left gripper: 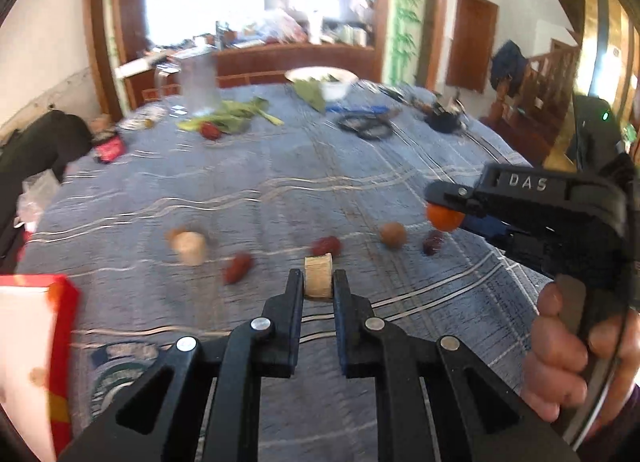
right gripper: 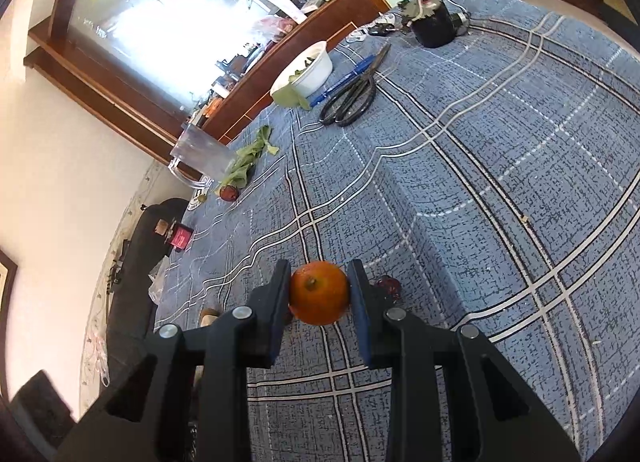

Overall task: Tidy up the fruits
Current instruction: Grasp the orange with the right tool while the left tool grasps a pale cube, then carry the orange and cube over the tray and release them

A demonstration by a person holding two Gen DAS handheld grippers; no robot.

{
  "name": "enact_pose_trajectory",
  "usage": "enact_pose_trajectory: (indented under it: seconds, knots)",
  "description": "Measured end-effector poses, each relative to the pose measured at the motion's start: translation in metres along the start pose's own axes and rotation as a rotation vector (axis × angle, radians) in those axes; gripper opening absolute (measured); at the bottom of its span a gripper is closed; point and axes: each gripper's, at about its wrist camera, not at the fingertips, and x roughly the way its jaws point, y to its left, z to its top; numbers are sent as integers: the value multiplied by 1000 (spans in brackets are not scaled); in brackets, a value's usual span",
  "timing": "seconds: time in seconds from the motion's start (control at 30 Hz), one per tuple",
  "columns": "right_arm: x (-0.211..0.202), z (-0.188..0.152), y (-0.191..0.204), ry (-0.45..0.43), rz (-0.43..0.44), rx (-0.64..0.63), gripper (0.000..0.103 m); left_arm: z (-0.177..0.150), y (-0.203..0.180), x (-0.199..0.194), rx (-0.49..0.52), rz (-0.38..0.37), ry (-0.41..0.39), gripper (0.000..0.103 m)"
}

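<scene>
My left gripper [left gripper: 318, 280] is shut on a pale tan cylindrical piece [left gripper: 318, 276], held above the blue checked tablecloth [left gripper: 280, 181]. My right gripper [right gripper: 319, 280] is shut on a small orange [right gripper: 319, 292]; the orange [left gripper: 443, 217] also shows at the right of the left wrist view, in the right gripper [left gripper: 440, 205] held by a hand [left gripper: 568, 362]. On the cloth lie red dates [left gripper: 326, 246] [left gripper: 238, 266], a dark date [left gripper: 433, 242], a brown round fruit [left gripper: 393, 234] and a pale chunk [left gripper: 191, 248]. A dark red fruit [right gripper: 389, 285] peeks from behind my right finger.
A red and white box [left gripper: 36, 350] stands at the near left. Farther back are a clear jug [right gripper: 202, 157], green leaves [right gripper: 250, 155], a red fruit [right gripper: 229, 193], a white bowl [right gripper: 308, 71], scissors [right gripper: 352, 95], a blue pen [right gripper: 344, 79] and a black pot [right gripper: 434, 25].
</scene>
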Motion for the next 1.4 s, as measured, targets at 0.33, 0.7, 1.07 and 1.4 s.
enact_pose_trajectory:
  seconds: [0.33,0.7,1.07,1.4]
  knots:
    - [-10,-7,22,-105,17,-136,31,-16,55,-51,-106,87,-92,13]
    - [-16,-31,47,-194,-68,-243,31,-52,135,-101,-248,179,-146,13]
    - [9,-135,194,31,161,-519,31,-84,221,-124,-387,383,-158,13]
    - [47,-238,284,264,299,-717,31,-116,276,-135,-447,528,-110,13]
